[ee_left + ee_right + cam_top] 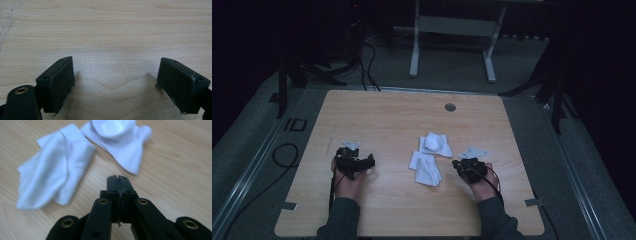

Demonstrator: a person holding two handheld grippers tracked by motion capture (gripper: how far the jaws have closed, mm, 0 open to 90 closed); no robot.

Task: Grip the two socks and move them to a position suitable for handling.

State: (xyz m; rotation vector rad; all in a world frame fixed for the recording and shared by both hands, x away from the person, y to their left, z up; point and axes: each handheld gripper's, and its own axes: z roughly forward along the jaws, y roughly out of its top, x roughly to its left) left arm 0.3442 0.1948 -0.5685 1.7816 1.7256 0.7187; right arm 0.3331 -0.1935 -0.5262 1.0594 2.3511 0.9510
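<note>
Two white socks lie near the middle of the wooden table (387, 120). One sock (425, 169) is crumpled and flat, nearer me; the other sock (435, 144) sits just behind it with a rounded bulge. In the right gripper view the flat sock (52, 170) is to the left and the bulged sock (120, 140) is ahead. My right gripper (460, 166) rests on the table just right of the socks, jaws pressed together on nothing (117, 178). My left gripper (362, 161) rests at the table's left, jaws wide apart over bare wood (115, 75).
A round cable hole (450, 107) sits near the table's far edge. Beyond the table stand a white frame's legs (414, 55) and dark tripod legs (557, 95). Cables (287, 155) run along the floor at the left.
</note>
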